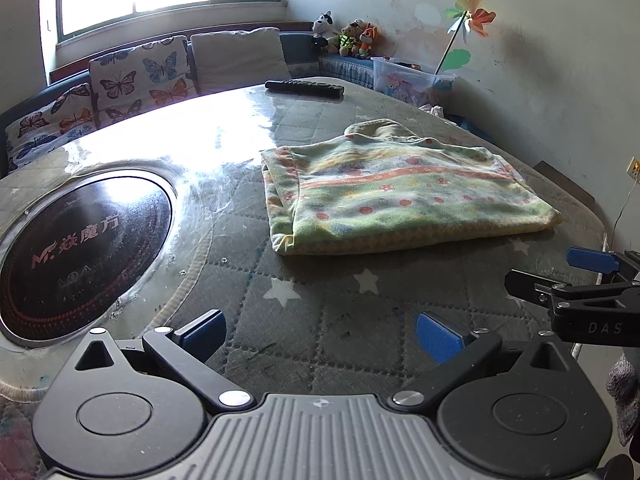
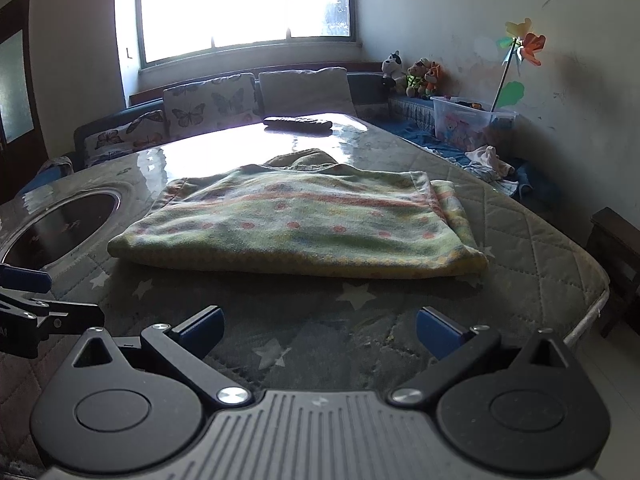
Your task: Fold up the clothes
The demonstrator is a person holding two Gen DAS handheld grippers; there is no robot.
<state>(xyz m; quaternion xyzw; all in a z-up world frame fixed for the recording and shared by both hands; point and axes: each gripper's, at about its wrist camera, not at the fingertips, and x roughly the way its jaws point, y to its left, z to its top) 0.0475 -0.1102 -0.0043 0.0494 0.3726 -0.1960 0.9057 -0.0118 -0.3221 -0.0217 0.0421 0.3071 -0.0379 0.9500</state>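
A folded green and yellow fleece garment (image 1: 400,196) with orange bands and red dots lies flat on the quilted table cover (image 1: 320,320); in the right wrist view the garment (image 2: 296,224) lies straight ahead. My left gripper (image 1: 320,336) stands open near the table's front edge, short of the garment, with nothing between its blue pads. My right gripper (image 2: 320,332) is open too and holds nothing, a little way in front of the garment's near fold. At the right edge of the left wrist view the right gripper (image 1: 560,276) shows from the side.
A round black induction cooktop (image 1: 76,252) is set into the table at the left. A black remote control (image 1: 304,88) lies at the far edge. Beyond are butterfly cushions (image 1: 136,76), plush toys (image 1: 348,36), a plastic bin (image 1: 408,76) and a pinwheel (image 1: 472,16). The table's right edge (image 2: 592,300) drops off.
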